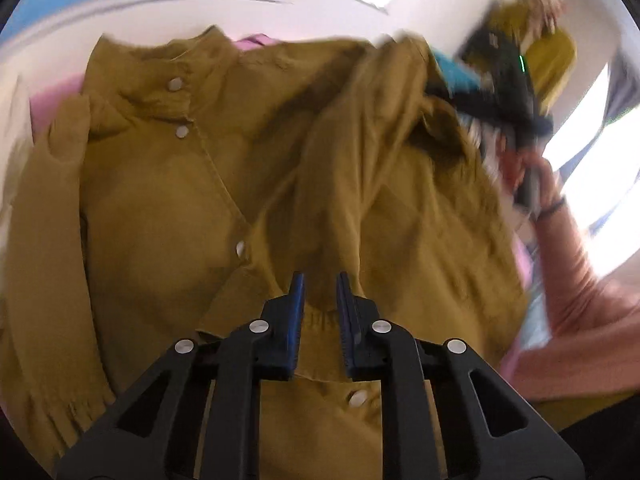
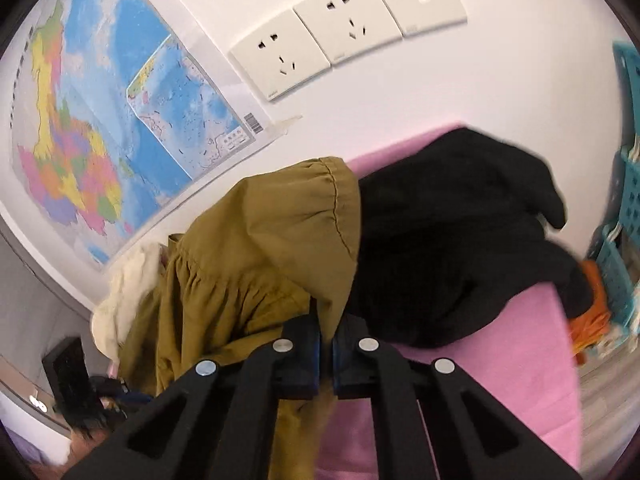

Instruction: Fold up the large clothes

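Observation:
An olive-yellow snap-button jacket (image 1: 168,208) lies spread on a pink-covered surface, collar at the top. My left gripper (image 1: 320,284) hovers over its lower middle with a narrow gap between the blue pads; fabric shows in the gap, and I cannot tell if it is pinched. My right gripper (image 2: 325,320) is shut on a fold of the jacket (image 2: 256,248) and holds it raised. It shows blurred in the left wrist view (image 1: 500,80), lifting the jacket's right side.
A black garment (image 2: 460,240) lies on the pink cover (image 2: 520,360). A cream garment (image 2: 124,296) hangs at the left. Blue baskets (image 2: 628,208) and orange cloth (image 2: 592,316) stand at the right. A wall with a map (image 2: 100,120) and sockets (image 2: 280,56) is close behind.

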